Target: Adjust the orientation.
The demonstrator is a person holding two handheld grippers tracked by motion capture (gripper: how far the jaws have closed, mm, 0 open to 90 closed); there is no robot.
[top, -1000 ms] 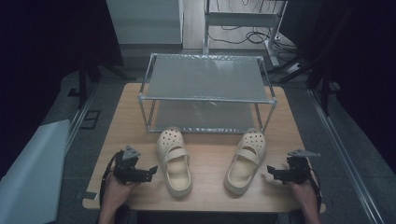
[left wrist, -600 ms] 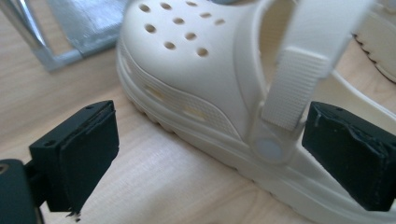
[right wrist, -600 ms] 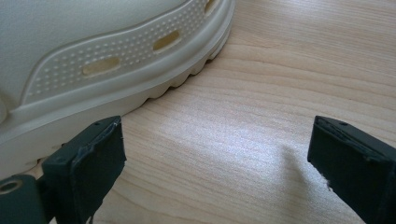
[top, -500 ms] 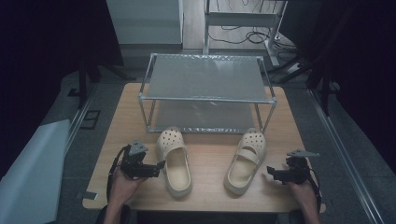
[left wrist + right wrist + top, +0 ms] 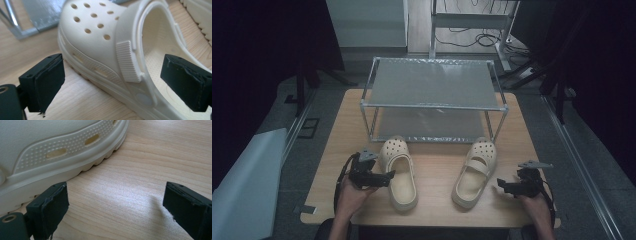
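Two cream clogs lie on the wooden table (image 5: 437,212), toes toward the rack. My left gripper (image 5: 386,176) is at the left clog (image 5: 400,176), pointing right. In the left gripper view its jaws (image 5: 113,85) have just closed slightly but stay wide, straddling the clog's (image 5: 100,37) near side wall. One pad (image 5: 42,82) is outside and the other pad (image 5: 186,83) is over the foot opening, neither pressing. My right gripper (image 5: 503,186) stands open just right of the right clog (image 5: 476,171). Bare wood lies between its jaws (image 5: 117,207), and the clog's sole (image 5: 50,152) is to the upper left.
A two-level metal wire rack (image 5: 432,82) stands at the back of the table, right behind the clogs' toes; its corner (image 5: 27,22) shows in the left gripper view. Bare wood lies between the clogs and along the front edge. The floor around is dark.
My left gripper has moved right, from the table's left edge up to the left clog's side. The right gripper and both clogs have stayed put.
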